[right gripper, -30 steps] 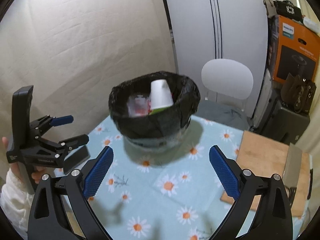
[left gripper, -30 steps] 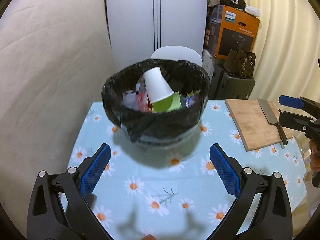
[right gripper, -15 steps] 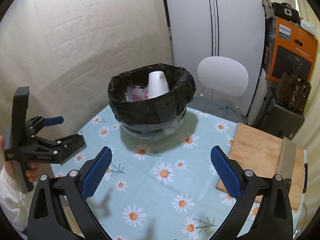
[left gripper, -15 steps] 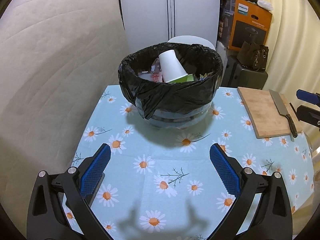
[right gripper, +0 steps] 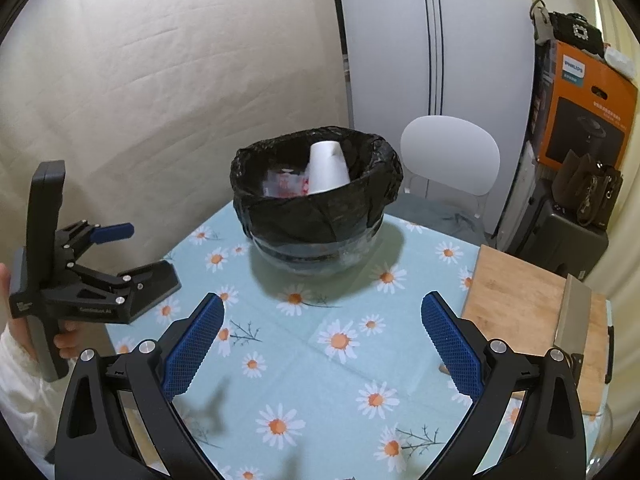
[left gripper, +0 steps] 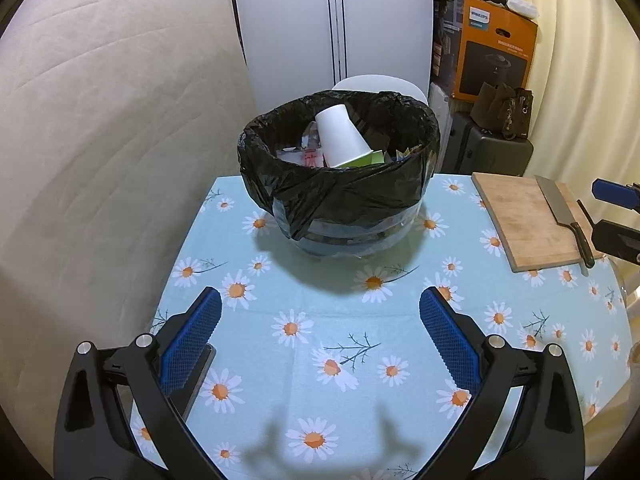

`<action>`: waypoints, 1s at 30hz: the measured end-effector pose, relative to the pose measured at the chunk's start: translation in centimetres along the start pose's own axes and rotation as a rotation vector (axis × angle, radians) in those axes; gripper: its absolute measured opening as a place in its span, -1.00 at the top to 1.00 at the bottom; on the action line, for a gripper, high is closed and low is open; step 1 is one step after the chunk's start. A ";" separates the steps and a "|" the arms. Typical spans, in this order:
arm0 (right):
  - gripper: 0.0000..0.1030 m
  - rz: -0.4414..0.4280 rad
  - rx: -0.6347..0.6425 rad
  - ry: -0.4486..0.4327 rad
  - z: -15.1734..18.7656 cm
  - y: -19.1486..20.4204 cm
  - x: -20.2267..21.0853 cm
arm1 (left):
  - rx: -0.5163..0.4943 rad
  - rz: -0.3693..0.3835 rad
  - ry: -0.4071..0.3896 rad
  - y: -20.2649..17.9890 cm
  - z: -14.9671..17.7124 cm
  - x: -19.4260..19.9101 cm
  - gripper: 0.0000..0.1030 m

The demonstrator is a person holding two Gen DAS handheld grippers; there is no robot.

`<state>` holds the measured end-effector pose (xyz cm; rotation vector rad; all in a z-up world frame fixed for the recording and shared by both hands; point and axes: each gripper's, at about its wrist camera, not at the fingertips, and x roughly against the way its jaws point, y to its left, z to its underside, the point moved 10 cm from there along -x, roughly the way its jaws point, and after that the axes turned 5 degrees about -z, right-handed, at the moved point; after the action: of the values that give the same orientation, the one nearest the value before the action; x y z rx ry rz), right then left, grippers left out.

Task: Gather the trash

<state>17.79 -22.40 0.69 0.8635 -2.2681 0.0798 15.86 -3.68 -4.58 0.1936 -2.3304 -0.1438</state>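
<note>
A bin lined with a black bag [left gripper: 340, 196] stands at the back of the daisy tablecloth table [left gripper: 320, 320]; it also shows in the right wrist view [right gripper: 316, 208]. A white paper cup [left gripper: 340, 136] lies upside down on top of wrappers and green paper inside it, also visible in the right wrist view [right gripper: 326, 168]. My left gripper [left gripper: 320, 340] is open and empty, held above the table in front of the bin. My right gripper [right gripper: 322, 344] is open and empty, to the right of the left one.
A wooden cutting board [left gripper: 528, 220] with a cleaver [left gripper: 560, 212] lies at the table's right side. A white chair [right gripper: 450, 160] stands behind the table. A cabinet, an orange box [right gripper: 584, 116] and bags stand at the back right. A wall is on the left.
Both grippers have drawn back and away from the bin, which now looks smaller and farther. More tablecloth shows in front. Both stay open and empty.
</note>
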 end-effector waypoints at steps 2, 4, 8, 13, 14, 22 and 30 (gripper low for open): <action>-0.84 -0.011 -0.009 -0.004 0.0 0.3 0.1 | -0.004 0.008 0.001 -0.1 0.1 0.1 -0.88; -0.84 -0.008 -0.012 -0.006 0.0 0.3 0.3 | -0.001 0.018 0.000 -0.1 0.1 0.2 -0.88; -0.84 -0.001 -0.001 -0.006 0.2 0.6 0.6 | 0.004 0.021 -0.005 -0.1 0.2 0.6 -0.88; -0.84 0.002 0.003 -0.005 0.6 0.7 0.8 | -0.011 0.013 -0.019 -0.4 0.3 1.3 -0.88; -0.84 0.003 0.003 -0.005 0.7 0.7 0.8 | -0.018 0.008 -0.019 -0.5 0.3 1.4 -0.88; -0.84 -0.003 0.005 -0.003 1.0 0.7 1.2 | -0.017 0.002 -0.012 -0.7 0.6 1.9 -0.88; -0.84 0.003 0.017 0.001 1.3 0.9 1.3 | -0.009 -0.009 -0.012 -0.4 0.7 2.2 -0.88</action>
<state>15.82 -22.78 0.72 0.8689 -2.2711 0.1014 13.88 -4.41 -3.54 0.1995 -2.3409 -0.1603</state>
